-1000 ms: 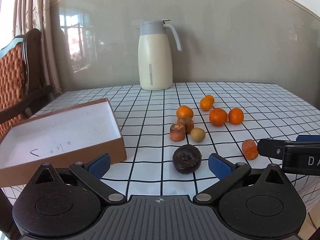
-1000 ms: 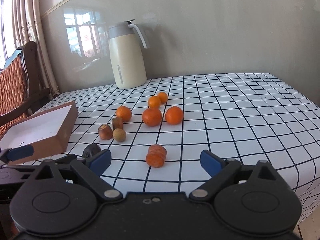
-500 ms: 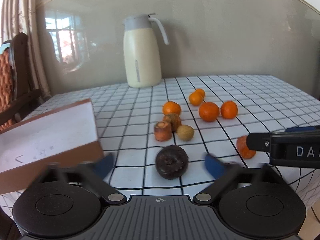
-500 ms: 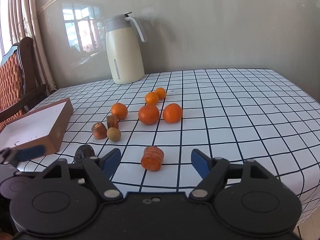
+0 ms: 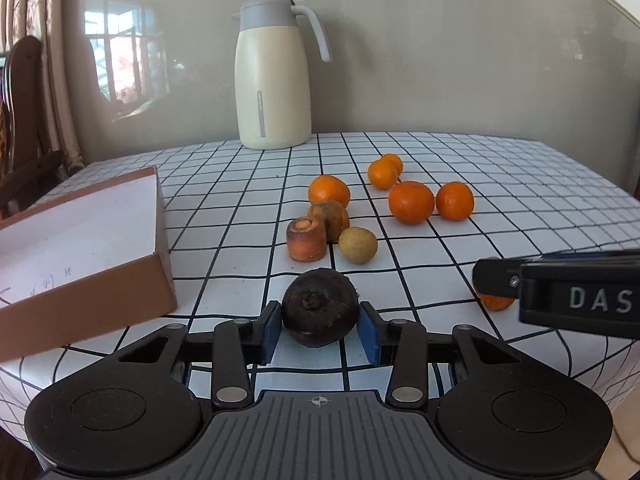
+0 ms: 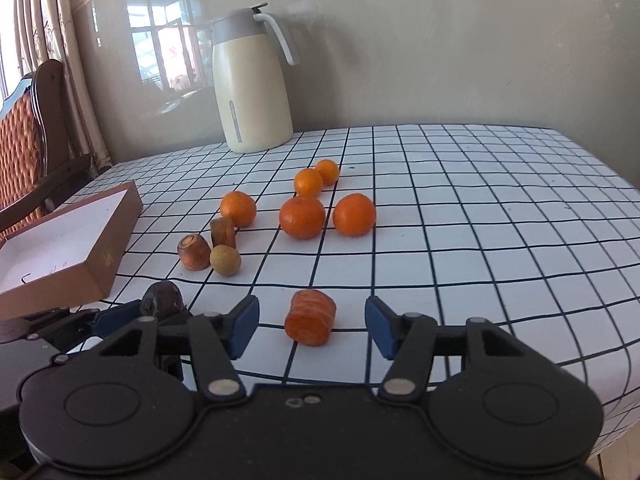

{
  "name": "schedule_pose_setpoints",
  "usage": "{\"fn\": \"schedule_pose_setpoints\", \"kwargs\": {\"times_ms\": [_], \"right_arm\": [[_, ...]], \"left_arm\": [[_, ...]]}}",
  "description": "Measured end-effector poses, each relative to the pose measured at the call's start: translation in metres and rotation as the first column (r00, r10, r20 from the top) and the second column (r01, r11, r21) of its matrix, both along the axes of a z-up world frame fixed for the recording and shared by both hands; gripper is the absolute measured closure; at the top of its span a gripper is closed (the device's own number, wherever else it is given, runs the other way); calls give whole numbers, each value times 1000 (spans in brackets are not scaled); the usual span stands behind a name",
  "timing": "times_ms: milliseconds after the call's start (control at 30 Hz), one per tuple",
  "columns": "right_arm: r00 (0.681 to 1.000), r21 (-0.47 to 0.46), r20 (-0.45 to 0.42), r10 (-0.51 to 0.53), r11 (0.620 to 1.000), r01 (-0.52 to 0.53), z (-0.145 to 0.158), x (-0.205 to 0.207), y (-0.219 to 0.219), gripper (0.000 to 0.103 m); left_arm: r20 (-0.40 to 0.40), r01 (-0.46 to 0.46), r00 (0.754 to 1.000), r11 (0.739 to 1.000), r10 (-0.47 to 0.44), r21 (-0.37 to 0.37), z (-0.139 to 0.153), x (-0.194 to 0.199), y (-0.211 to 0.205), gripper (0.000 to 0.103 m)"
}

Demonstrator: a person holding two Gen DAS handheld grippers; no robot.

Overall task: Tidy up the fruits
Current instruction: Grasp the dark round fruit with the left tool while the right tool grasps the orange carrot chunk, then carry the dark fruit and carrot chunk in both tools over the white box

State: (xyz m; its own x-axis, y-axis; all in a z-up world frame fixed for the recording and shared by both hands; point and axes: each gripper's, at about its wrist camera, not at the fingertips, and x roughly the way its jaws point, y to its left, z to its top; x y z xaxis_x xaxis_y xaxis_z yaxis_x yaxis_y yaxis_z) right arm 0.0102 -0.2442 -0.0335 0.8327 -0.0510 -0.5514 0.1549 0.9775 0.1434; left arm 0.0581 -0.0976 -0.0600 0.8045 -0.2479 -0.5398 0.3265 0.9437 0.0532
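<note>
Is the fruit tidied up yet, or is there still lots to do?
Nothing looks put away yet: the box shows no fruit inside. In hand: the left tool has just been closing and its pads touch the dark round fruit; the right tool has been closing around the orange chunk, not yet touching. Five oranges and three small pieces wait on the table.

A home dining room: checked tablecloth, cream thermos jug, upholstered wooden chair, curtains.
</note>
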Motion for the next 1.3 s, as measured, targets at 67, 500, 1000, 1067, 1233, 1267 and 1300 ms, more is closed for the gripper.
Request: {"fn": "schedule_pose_setpoints", "kwargs": {"times_ms": [67, 500, 1000, 1067, 1233, 1267, 1300], "right_arm": [[1000, 2, -7, 0, 1000, 0, -2, 4, 0, 55], [1000, -5, -29, -10, 1000, 10, -13, 16, 3, 80], [1000, 0, 0, -2, 1000, 2, -12, 8, 1, 83], [1000, 5, 10, 7, 1000, -7, -10, 6, 2, 83], [999, 19, 34, 33, 999, -34, -5, 5, 7, 83], [998, 20, 40, 40, 999, -41, -4, 4, 9, 83], [998, 22, 45, 49, 999, -50, -3, 4, 11, 83]], "left_arm": [[1, 0, 1000, 1000, 0, -5, -1, 1, 0, 62], [9, -4, 1000, 1000, 4, 1, -1, 3, -1, 62], [31, -38, 999, 999, 39, -22, -2, -2, 5, 62], [36, -48, 998, 998, 50, -33, 0, -3, 9, 62], [38, -56, 998, 997, 58, -43, 5, -5, 18, 62], [37, -58, 998, 997, 60, -47, 6, -6, 20, 62], [40, -59, 997, 997, 61, -46, 7, -7, 22, 62]]}}
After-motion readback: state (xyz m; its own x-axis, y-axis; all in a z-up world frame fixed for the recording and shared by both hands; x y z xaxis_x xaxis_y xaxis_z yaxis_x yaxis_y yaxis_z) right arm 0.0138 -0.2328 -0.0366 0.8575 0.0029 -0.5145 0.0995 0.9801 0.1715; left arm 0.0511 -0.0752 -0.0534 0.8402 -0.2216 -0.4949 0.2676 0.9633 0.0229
